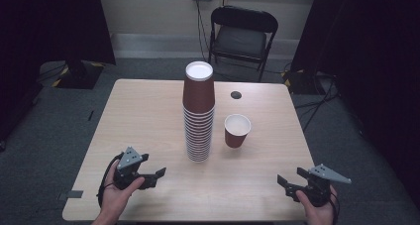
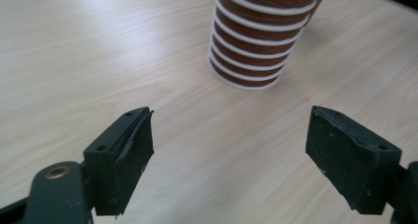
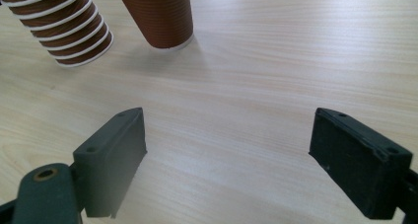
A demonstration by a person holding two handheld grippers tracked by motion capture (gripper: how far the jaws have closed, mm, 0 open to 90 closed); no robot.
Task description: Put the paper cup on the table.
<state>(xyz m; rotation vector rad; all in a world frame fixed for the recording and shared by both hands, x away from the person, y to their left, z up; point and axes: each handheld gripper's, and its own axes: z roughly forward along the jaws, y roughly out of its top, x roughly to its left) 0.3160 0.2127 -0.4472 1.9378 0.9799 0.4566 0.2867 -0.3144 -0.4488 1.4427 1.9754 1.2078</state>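
Note:
A tall stack of brown paper cups (image 1: 199, 113) stands upside down in the middle of the wooden table (image 1: 143, 116); its lower rims (image 2: 254, 46) appear ahead of the left gripper and at the top left (image 3: 59, 21) of the right gripper view. A single brown cup (image 1: 237, 130) stands upright just right of the stack, and its base (image 3: 160, 17) is seen from the right gripper. My left gripper (image 1: 153, 178) rests near the front left edge, open with nothing between its pads. At the front right my right gripper (image 1: 289, 181) is open and empty too.
A small dark round hole or disc (image 1: 236, 94) sits near the table's far edge. Behind the table stands a black folding chair (image 1: 242, 36). Dark curtains hang on both sides, and cables run over the grey floor.

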